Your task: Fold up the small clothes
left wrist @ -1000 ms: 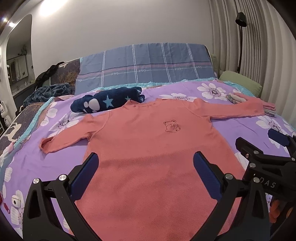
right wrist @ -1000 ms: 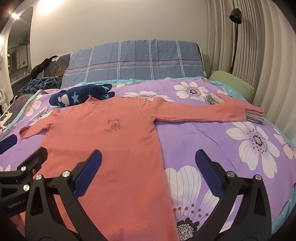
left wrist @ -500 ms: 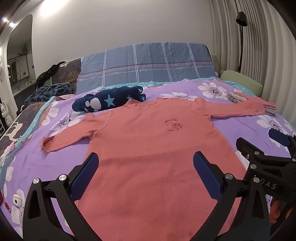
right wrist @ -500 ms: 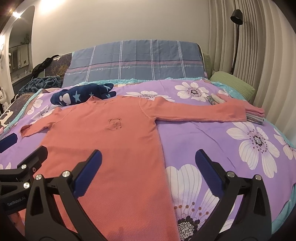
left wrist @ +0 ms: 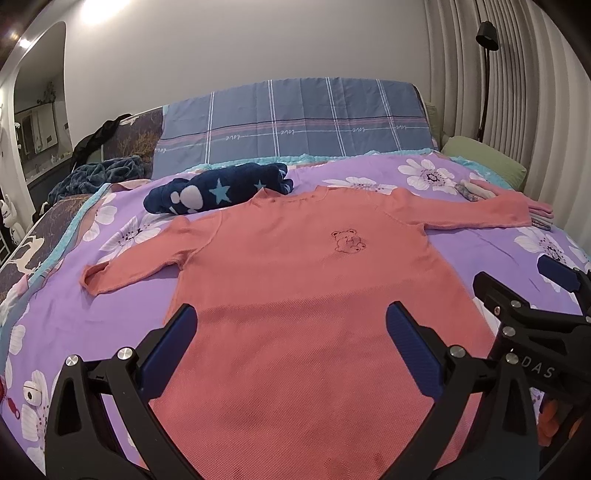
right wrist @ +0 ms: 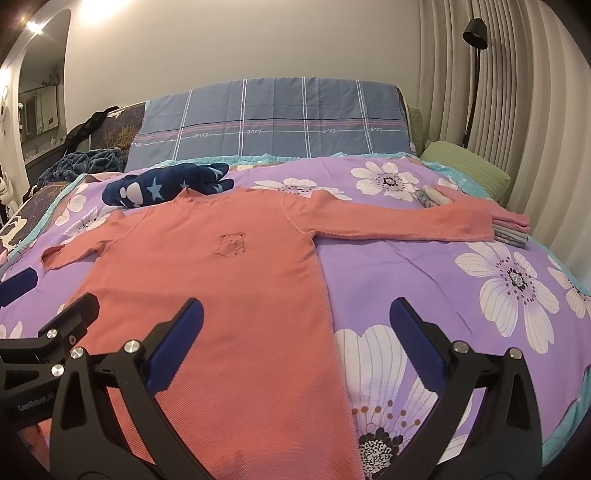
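Note:
A salmon long-sleeved shirt [left wrist: 306,280] with a small bear print lies flat, front up, on the purple flowered bedspread [left wrist: 110,317], both sleeves spread out; it also shows in the right wrist view [right wrist: 207,269]. My left gripper [left wrist: 290,332] is open and empty above the shirt's lower body. My right gripper [right wrist: 295,325] is open and empty above the shirt's right side edge. Each gripper shows at the edge of the other's view. The shirt's hem is hidden below the frames.
A rolled navy garment with stars [left wrist: 218,188] lies by the collar. A stack of folded clothes [right wrist: 511,229] sits under the right cuff. Blue plaid pillow [left wrist: 295,122] and green pillow [right wrist: 465,166] lie at the head. Curtains and a floor lamp [right wrist: 474,33] stand at right.
Both views have shifted slightly; the shirt sits a little lower and further in frame. Nothing was gripped and the shirt has not moved on the bed.

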